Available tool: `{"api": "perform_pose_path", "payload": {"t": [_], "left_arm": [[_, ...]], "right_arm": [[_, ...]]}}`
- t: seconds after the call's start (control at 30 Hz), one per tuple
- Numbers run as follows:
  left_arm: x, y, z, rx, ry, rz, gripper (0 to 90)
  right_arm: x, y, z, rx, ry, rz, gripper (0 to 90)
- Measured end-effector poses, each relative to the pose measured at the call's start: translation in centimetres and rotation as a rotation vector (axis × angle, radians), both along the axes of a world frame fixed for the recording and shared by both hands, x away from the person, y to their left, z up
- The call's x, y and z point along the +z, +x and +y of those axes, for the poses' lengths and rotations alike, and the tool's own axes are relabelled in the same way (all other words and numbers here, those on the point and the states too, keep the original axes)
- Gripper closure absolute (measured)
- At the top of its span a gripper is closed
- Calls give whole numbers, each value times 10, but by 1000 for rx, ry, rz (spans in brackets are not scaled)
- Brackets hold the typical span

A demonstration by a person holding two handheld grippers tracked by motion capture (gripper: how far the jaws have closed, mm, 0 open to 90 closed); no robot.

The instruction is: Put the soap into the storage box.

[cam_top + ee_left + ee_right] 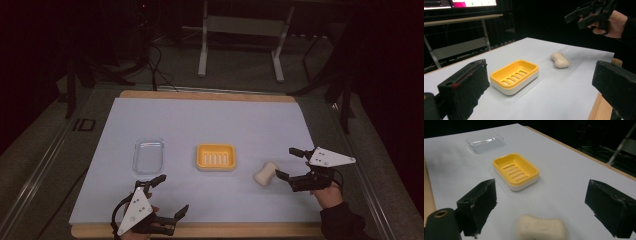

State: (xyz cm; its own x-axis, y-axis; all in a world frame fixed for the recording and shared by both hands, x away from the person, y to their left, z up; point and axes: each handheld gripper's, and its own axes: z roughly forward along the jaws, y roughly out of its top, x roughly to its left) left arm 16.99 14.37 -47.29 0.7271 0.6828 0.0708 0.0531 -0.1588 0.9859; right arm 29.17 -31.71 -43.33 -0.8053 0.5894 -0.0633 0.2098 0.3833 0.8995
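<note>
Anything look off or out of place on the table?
Nothing damaged or spilled. The cream bar of soap lies bare on the white table sheet, to the right of the empty yellow slotted soap dish. The clear plastic lid sits apart, left of the dish. Both grippers, left and right, are open.

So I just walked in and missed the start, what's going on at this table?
A person holds a two-jaw gripper in each hand over a white-covered table. The right gripper is open, jaws either side of a cream bar of soap lying on the table, not gripping it. The left gripper is open near the front edge, holding nothing. A yellow soap dish sits in the middle, a clear plastic lid beside it.
</note>
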Motion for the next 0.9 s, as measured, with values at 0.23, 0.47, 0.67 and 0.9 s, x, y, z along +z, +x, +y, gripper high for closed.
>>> {"api": "perform_pose_path", "payload": {"t": [0.23, 0.47, 0.67, 0.9], "left_arm": [[-1, 1, -2, -8, 17, 11, 7], [-1, 1, -3, -11, 21, 16, 7], [-1, 2, -3, -8, 24, 17, 7], [-1, 1, -3, -11, 29, 15, 7]], "right_arm": [[2, 5, -6, 83, -45, 91, 101], [7, 9, -12, 136, -103, 184, 101], [10, 11, -13, 153, -189, 243, 101], [10, 11, -11, 183, -250, 261, 101]]}}
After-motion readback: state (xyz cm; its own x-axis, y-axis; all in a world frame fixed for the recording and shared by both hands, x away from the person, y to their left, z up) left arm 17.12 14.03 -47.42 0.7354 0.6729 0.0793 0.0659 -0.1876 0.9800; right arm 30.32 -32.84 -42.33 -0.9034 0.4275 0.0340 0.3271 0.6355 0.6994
